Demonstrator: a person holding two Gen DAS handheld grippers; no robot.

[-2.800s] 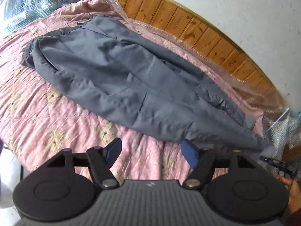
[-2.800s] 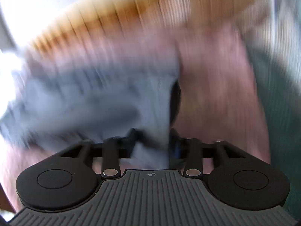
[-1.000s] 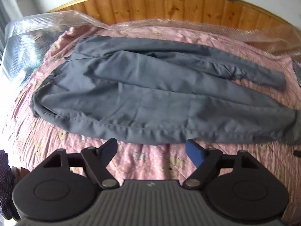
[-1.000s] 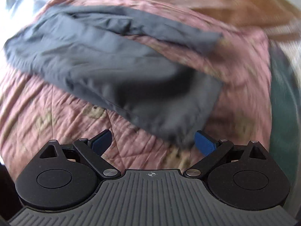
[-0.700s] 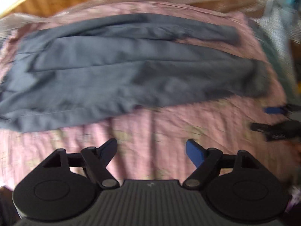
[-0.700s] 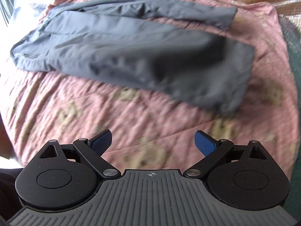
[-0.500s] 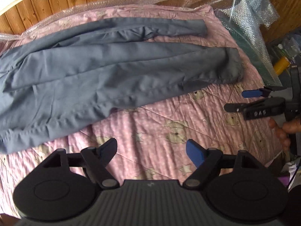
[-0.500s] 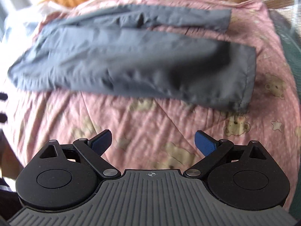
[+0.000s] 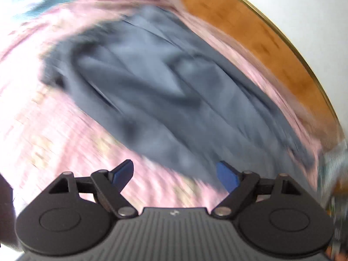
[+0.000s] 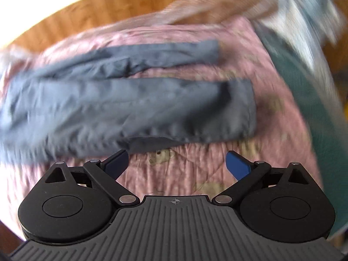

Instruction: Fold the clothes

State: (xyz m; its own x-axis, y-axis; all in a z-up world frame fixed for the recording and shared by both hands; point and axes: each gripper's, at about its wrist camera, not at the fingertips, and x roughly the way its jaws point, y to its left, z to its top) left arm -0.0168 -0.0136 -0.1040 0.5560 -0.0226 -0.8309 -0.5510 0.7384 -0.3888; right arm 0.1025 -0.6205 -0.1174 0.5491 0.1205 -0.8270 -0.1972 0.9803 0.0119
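Note:
Grey trousers (image 9: pixel 165 95) lie spread flat on a pink quilted bed (image 9: pixel 43 130); the left wrist view is blurred by motion. In the right wrist view the trousers (image 10: pixel 130 100) run from left to right, with the two leg ends on the right, the near one (image 10: pixel 241 111) and the far one (image 10: pixel 202 50). My left gripper (image 9: pixel 175 174) is open and empty, just short of the trousers' near edge. My right gripper (image 10: pixel 177 159) is open and empty over the quilt (image 10: pixel 174 169), just below the near leg's edge.
A wooden headboard (image 9: pixel 250 34) and a white wall run behind the bed; the headboard also shows in the right wrist view (image 10: pixel 87 15). A dark green cloth (image 10: pixel 304 82) and clear plastic wrap (image 10: pixel 304 17) lie along the bed's right side.
My left gripper has swung fast towards the waist end of the trousers and closer to them. My right gripper has moved closer to the near leg. Both stay open.

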